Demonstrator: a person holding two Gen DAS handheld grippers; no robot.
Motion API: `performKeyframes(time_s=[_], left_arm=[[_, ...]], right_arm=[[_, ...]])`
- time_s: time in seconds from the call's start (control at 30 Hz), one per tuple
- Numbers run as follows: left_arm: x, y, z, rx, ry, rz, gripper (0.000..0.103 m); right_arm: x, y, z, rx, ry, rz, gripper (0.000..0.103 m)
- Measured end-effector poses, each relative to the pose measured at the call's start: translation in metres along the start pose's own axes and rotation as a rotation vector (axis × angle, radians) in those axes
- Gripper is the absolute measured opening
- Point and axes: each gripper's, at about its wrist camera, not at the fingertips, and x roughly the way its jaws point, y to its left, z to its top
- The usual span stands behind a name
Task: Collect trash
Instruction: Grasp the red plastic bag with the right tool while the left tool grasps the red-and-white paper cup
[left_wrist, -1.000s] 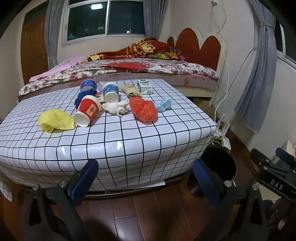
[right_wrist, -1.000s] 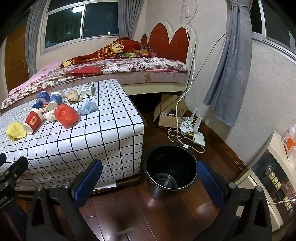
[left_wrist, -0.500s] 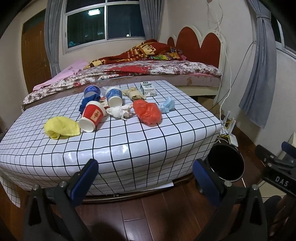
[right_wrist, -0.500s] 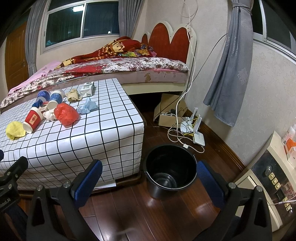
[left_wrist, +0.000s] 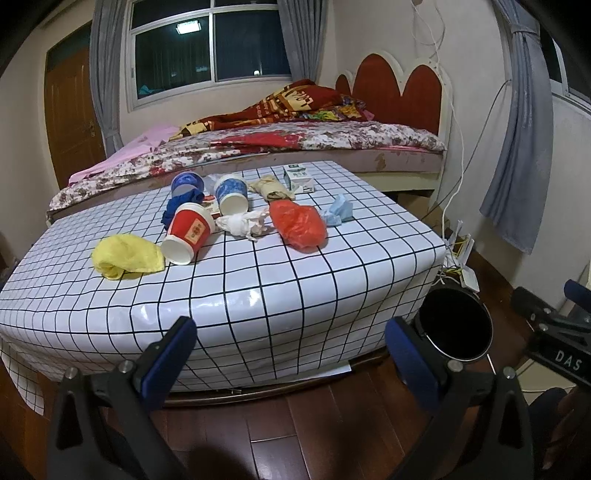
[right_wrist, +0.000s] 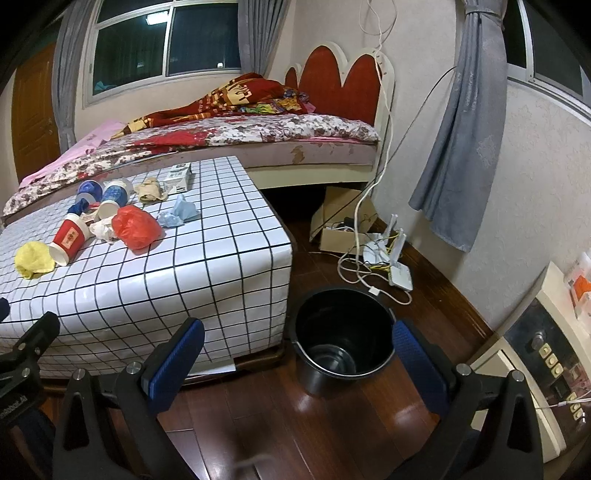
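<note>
progress: nothing binned yet | black bucket (right_wrist: 343, 343) on floor off worktop (left_wrist: 295, 295) right corner, looks empty | trash pile (left_wrist: 243, 218) mid-worktop toward far edge | left gripper (left_wrist: 291, 354), right gripper (right_wrist: 295, 354): jaws spread, we hold nothing

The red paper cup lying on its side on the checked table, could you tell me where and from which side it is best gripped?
Grip the red paper cup across its red wall, near the middle, coming down from above. It lies on its side with the open white mouth toward the table's near edge, so the rounded wall faces up. The yellow bag lies close on one side and the crumpled white paper on the other, so a sideways approach looks crowded.
</note>
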Motion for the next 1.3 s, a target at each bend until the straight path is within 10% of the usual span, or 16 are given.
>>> performKeyframes(time_s=[0.53,0.7,1.3], left_arm=[[0.053,0.084,0.007,-0.092,0.021,0.064,0.090],[0.087,0.118,0.019,-0.147,0.034,0.101,0.081],[0.178,0.154,0.052,-0.156,0.065,0.114,0.080]], right_arm=[[0.035,0.068,0.031,-0.098,-0.041,0.379,0.102],[0.074,0.112,0.054,-0.126,-0.010,0.468,0.082],[0.191,0.206,0.081,-0.272,0.095,0.493,0.062]])
